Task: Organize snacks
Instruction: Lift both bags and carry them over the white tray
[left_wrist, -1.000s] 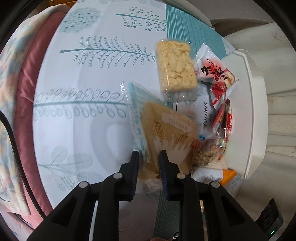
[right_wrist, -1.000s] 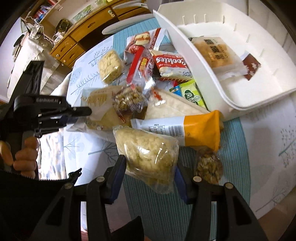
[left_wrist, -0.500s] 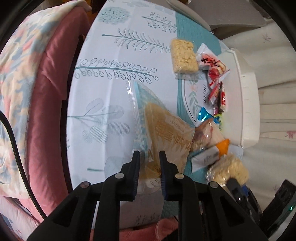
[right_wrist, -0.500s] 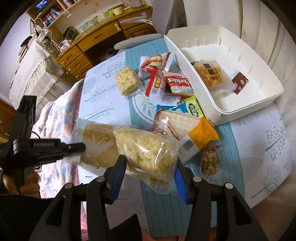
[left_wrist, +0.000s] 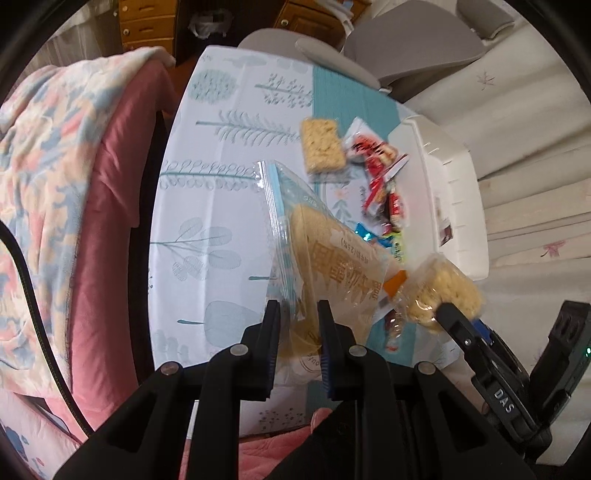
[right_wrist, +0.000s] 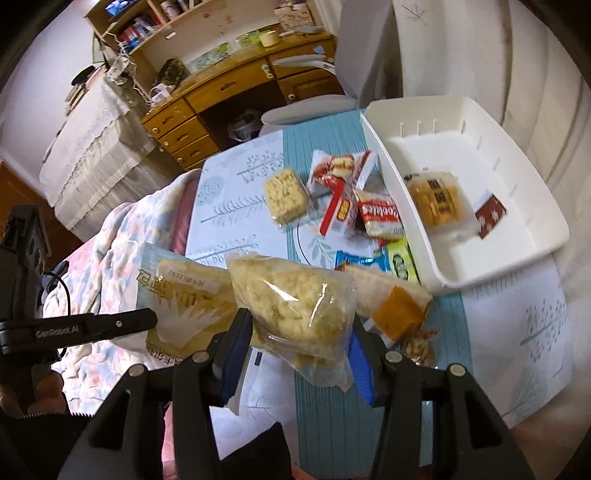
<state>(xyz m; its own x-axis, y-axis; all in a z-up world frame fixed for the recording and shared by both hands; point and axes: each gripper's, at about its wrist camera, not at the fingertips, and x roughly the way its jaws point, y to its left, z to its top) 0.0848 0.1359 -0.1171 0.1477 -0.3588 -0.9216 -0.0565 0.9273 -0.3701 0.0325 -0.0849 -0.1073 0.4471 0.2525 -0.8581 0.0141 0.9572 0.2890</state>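
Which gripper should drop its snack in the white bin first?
Probably the right hand-held gripper: its puffed rice pack hangs nearer the white bin. The left hand-held gripper holds its bread bag farther away.

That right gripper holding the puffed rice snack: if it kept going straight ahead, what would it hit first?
Probably the orange-ended packet on the table, just beyond the rice snack that the right gripper holds. Depth is hard to judge.

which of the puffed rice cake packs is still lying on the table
The square rice cake pack beside the red wrappers; the other rice cake pack is held off the table in the right gripper.
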